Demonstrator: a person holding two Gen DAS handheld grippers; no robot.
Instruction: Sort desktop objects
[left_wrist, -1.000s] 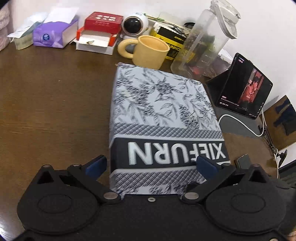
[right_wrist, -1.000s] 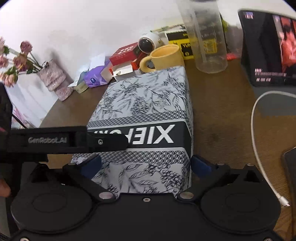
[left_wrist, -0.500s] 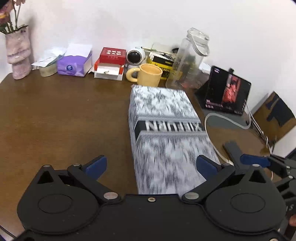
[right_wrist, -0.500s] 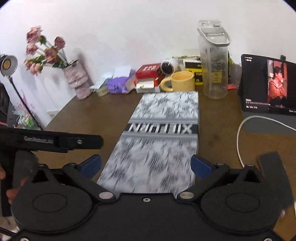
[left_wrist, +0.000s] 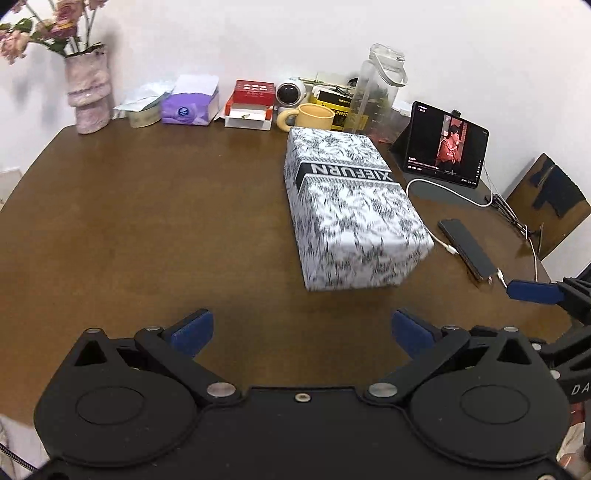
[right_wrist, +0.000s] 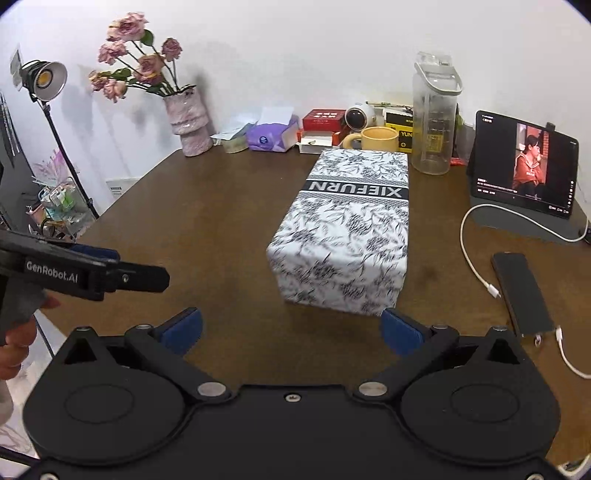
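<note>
A long black-and-white floral box marked XIEFURN (left_wrist: 351, 210) lies on the brown table (left_wrist: 147, 221), its far end close to a yellow mug (left_wrist: 314, 116). It also shows in the right wrist view (right_wrist: 351, 229). My left gripper (left_wrist: 301, 330) is open and empty, back from the box's near end. My right gripper (right_wrist: 291, 328) is open and empty, also short of the box. One fingertip (left_wrist: 532, 291) of the right gripper shows at the right edge of the left wrist view.
Along the back wall stand a flower vase (right_wrist: 188, 122), purple tissue box (right_wrist: 271, 134), red-and-white box (right_wrist: 319, 127), small round camera (right_wrist: 358, 116), clear jug (right_wrist: 434, 122) and tablet (right_wrist: 524, 166). A phone (right_wrist: 522, 293) and white cable (right_wrist: 476, 258) lie right of the box.
Both grippers have pulled back and up from the box, which they straddled a second ago. The box stays on the table. Both grippers remain open.
</note>
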